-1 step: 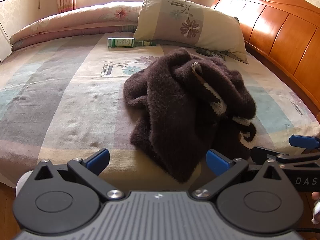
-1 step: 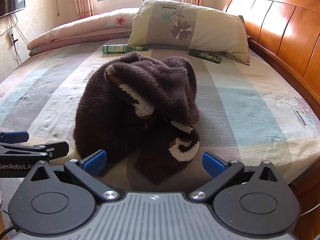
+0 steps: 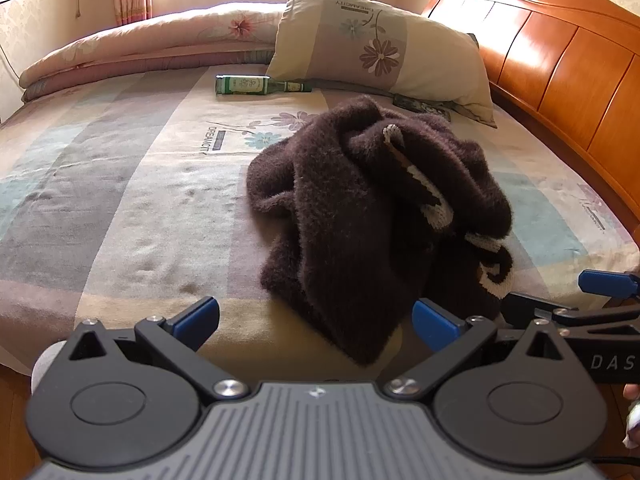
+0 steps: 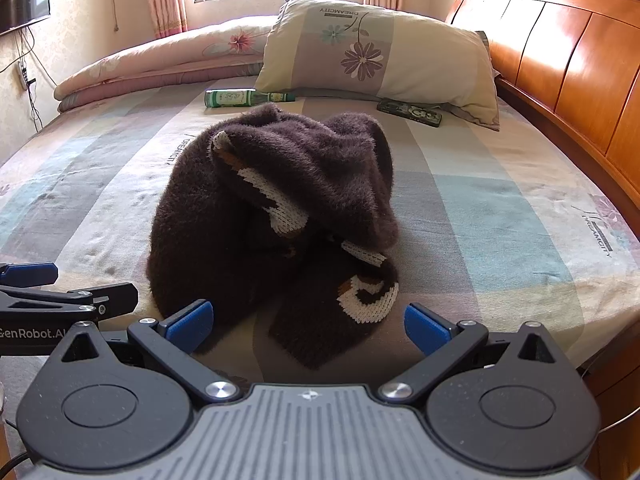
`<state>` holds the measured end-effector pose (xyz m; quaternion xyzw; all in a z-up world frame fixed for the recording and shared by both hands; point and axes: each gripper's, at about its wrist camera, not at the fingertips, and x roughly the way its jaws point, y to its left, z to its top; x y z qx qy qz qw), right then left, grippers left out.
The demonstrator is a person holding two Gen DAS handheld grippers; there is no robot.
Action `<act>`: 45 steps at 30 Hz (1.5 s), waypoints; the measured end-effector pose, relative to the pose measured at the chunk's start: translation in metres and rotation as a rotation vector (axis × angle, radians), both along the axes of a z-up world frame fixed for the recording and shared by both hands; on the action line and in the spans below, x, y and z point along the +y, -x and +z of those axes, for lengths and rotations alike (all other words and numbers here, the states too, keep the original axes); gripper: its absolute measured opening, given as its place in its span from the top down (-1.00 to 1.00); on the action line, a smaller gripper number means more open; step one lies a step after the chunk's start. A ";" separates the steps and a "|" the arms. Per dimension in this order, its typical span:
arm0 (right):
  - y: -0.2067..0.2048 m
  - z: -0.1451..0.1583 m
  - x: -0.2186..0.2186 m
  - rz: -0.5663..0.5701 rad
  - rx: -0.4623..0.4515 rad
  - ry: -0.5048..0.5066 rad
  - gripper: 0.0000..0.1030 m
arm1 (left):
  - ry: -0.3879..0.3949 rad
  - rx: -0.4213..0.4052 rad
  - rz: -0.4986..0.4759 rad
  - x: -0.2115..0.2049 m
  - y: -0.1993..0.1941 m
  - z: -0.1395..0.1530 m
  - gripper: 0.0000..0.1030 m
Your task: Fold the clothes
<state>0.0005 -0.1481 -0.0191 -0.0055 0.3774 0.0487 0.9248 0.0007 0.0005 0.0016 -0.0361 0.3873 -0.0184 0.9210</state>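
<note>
- Lying in a crumpled heap on the bed – brown sweater, bunched near the front edge, well short of the pillow and the green bottle.
- Showing no fold yet: no flat panel, no squared edge, white pattern twisted through the pile – task judged barely begun.
- Remaining, as a judgement: spreading flat, finding sleeves and hem, then folding.
- Hovering at the near edge with jaws spread wide and nothing between them – left claw; nearest flap of the sweater just ahead of the right pad.
- Hanging just beside it, likewise released and gripping nothing – right claw, with a patterned flap reaching toward the gap.
- Running roughly from the claws toward the pillow – long axis of the heap, loosely judged; collar and hem impossible to tell apart.
</note>
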 end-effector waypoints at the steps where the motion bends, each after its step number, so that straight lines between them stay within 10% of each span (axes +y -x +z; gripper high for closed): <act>1: 0.000 0.000 0.000 0.001 0.001 -0.002 -1.00 | 0.002 0.002 0.000 0.000 0.000 0.001 -0.98; 45: -0.013 -0.004 0.001 0.033 0.020 -0.026 -1.00 | 0.019 0.029 0.018 -0.001 -0.012 -0.005 -0.98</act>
